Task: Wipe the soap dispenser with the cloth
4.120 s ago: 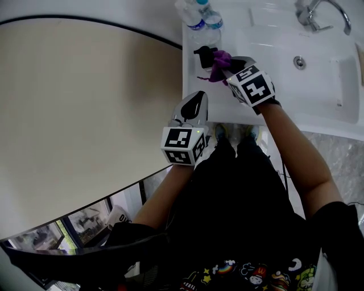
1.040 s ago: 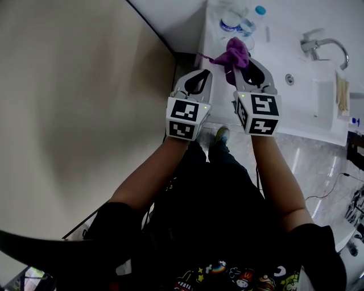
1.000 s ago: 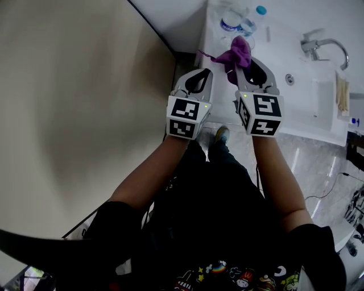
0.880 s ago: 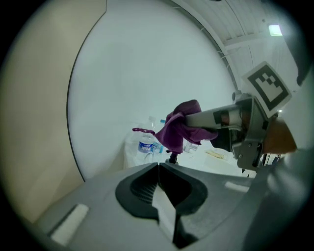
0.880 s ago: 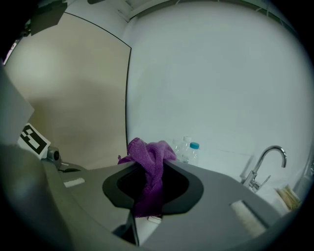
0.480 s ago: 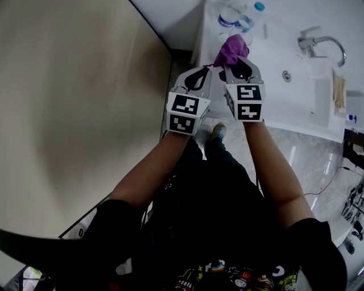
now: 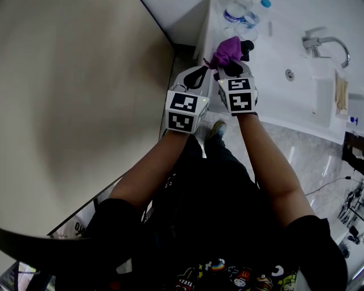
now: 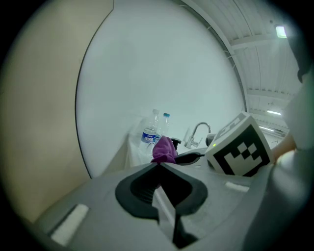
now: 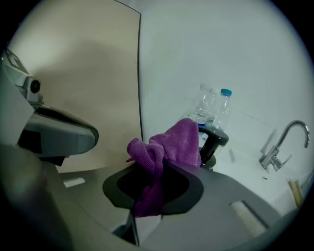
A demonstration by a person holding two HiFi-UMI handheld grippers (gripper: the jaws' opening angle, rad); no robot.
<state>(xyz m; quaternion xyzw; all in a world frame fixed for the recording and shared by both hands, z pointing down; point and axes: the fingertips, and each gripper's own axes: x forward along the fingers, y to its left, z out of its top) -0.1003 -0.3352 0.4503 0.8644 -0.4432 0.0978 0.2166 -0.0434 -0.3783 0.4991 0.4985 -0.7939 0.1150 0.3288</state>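
Nearest to me, both forearms [image 7: 267, 170] reach forward from the dark clothing, each hand carrying one tool.

1. Left tool [image 7: 200, 71]: the jaws are together, tip against tip, with nothing between them. It sits just beside the right tool, on its left, and short of the edge of the white surface [image 7: 273, 105].
2. Right tool [image 7: 228, 65]: the jaws are clamped on the purple cloth [image 7: 226, 49]. Part of the cloth hangs down through the gap between the pads. The rest stands up past the tips in a bunched fold.
3. Soap dispenser [image 7: 246, 50]: it stands on the surface near the left end, to the left of the basin [image 7: 310, 79]. Only its black pump head and neck show. The cloth sits directly in front of it and overlaps its left side in the right gripper view. I cannot confirm whether the cloth touches it.
4. Beyond the dispenser, two clear water bottles [image 7: 239, 12] stand close together against the wall.
5. Farther right, a chrome tap [image 7: 327, 44] arches over the basin.
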